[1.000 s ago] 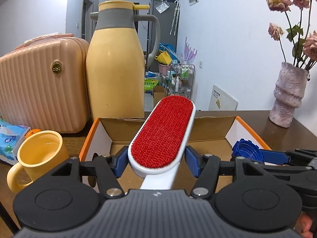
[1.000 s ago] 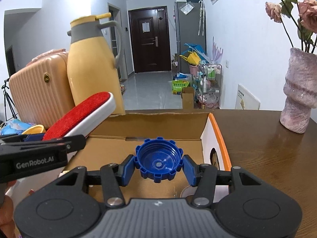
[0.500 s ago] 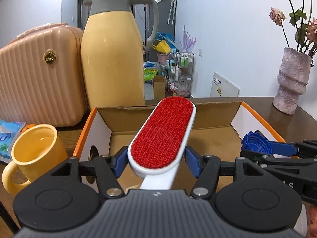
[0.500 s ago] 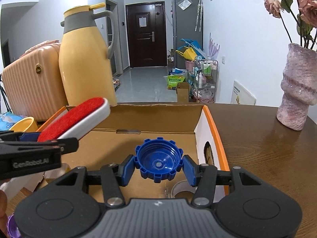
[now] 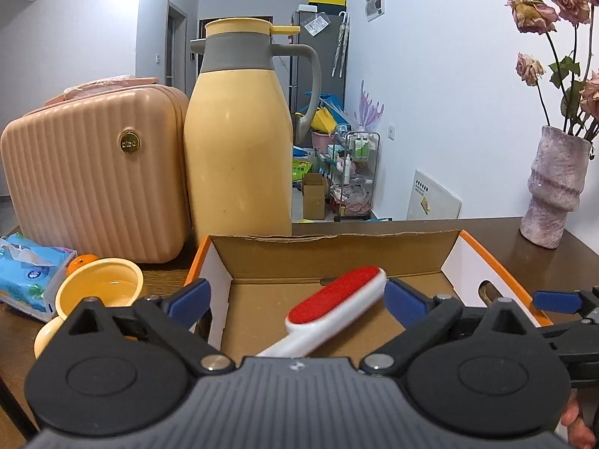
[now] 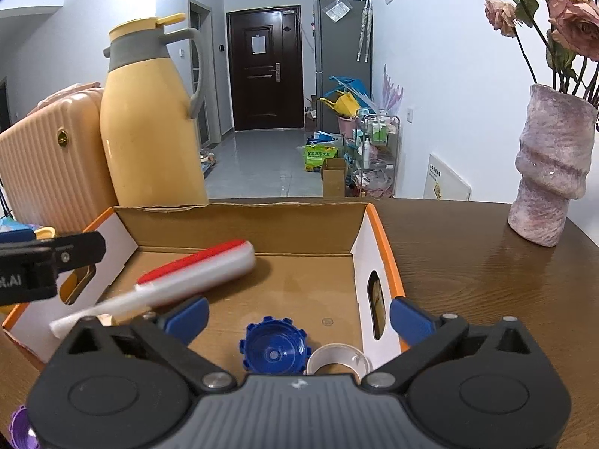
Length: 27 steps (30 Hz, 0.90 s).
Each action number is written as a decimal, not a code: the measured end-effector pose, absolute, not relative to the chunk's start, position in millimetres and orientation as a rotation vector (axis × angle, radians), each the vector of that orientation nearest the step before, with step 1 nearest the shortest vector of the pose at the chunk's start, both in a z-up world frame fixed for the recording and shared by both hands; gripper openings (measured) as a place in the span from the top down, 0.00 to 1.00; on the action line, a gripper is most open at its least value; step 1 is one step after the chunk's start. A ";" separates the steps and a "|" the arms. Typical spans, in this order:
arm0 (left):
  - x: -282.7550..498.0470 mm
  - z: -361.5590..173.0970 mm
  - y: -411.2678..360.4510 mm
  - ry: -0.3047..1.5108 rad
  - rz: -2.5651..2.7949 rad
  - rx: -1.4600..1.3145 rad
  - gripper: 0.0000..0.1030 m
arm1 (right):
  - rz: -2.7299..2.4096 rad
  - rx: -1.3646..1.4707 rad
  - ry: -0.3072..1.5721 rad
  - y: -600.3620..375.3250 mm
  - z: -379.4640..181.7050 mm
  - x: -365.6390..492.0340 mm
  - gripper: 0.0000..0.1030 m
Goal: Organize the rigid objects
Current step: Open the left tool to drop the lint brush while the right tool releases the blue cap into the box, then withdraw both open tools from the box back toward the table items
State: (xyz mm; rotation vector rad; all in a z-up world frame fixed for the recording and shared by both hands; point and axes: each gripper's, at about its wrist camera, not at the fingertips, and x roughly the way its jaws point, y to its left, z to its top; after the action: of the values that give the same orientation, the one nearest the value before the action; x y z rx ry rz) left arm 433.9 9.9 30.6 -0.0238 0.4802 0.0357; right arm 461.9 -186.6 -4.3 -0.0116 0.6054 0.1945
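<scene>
Cardboard box [image 6: 378,235] stood on the desk [image 6: 486,262] near its back edge as the collection bin. Lint brush [image 5: 337,305] lay aslant on the box floor toward the left wall, clear of the left gripper [image 5: 295,297], whose jaws had just opened wide to release it. Blue cap [image 6: 275,348] rested near the front right corner beside a tape roll [image 6: 337,361], below the right gripper [image 6: 297,316], likewise just opened and empty.
</scene>
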 end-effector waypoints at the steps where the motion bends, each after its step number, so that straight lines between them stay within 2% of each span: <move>1: 433.7 30.6 9.9 0.480 0.036 -0.025 0.01 | 0.196 -0.011 0.603 -186.7 -3.6 461.1 0.00; 27: 382.2 31.4 24.6 0.482 0.048 -0.045 0.00 | 0.217 -0.026 0.485 -198.5 18.3 393.2 0.00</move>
State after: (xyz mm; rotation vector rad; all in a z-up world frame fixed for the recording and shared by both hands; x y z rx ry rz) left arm 382.2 24.6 31.4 -0.0450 0.4817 0.0480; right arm 393.2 -198.5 18.3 -0.0258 0.4845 0.2166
